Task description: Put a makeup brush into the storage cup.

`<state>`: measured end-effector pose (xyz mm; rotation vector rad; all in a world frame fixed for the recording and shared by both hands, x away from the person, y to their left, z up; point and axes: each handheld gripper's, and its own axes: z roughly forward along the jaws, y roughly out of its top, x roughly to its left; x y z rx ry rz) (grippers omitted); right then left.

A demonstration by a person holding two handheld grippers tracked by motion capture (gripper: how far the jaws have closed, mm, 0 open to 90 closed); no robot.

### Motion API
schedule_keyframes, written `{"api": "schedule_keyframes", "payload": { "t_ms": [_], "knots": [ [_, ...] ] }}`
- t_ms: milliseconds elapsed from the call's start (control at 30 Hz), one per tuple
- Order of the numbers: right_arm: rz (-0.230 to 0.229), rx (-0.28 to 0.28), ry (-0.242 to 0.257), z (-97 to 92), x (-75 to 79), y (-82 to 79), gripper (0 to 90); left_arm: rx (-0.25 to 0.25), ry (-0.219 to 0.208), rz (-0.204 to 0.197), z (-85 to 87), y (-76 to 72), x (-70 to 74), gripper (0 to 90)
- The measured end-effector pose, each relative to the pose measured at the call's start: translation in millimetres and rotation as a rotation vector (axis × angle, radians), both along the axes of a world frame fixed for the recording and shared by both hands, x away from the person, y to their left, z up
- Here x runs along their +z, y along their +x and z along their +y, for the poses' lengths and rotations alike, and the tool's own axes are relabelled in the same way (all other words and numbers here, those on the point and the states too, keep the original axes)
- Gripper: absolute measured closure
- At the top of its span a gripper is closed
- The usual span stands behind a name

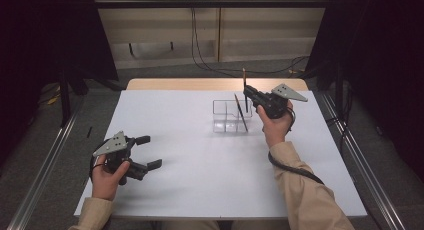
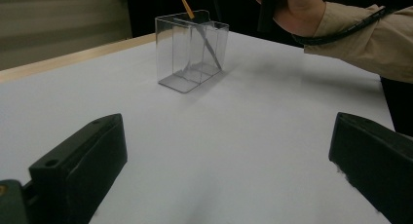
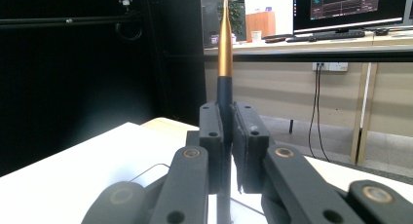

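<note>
Gold-tipped dark pen (image 3: 224, 63) stands clamped upright in our right gripper (image 3: 228, 131); we lower it straight into the clear plastic divided holder (image 1: 225, 121) below, left gripper (image 1: 145, 152) gaping idle.

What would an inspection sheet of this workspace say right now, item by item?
Surface: white table, bare around the work.
Job's things: clear divided holder with one pen leaning inside; second pen held upright above it.
Clutter: nothing seen.
Grippers: right gripper shut on the second pen; left gripper open, resting low near the table's front left.
Cables: black cable trails along the right sleeve.
Surroundings: dark curtains, floor wires, monitors behind.
</note>
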<state>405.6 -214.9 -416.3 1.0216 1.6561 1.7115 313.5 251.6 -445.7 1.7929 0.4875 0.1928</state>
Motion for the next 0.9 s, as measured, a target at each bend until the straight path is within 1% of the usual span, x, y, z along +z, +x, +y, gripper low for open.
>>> {"api": "schedule_keyframes", "payload": {
  "t_ms": [233,367,733,900],
  "knots": [
    [0.006,0.003,-0.014,3.3,-2.7,-0.1,83.5,0.000,0.004,-0.001,-0.2,-0.4,0.0,0.4],
    [-0.002,0.006,-0.026,4.8,-3.3,-0.5,83.5,0.000,0.007,-0.004,-0.3,-0.8,0.2,0.4],
    [0.012,0.017,-0.043,9.9,-8.2,-3.7,83.5,0.001,0.007,-0.009,-0.1,-1.6,1.7,0.4],
    [0.016,0.018,-0.047,8.3,-10.9,-6.7,83.4,0.001,0.008,-0.008,-0.2,-2.0,1.7,0.5]
  ]
}}
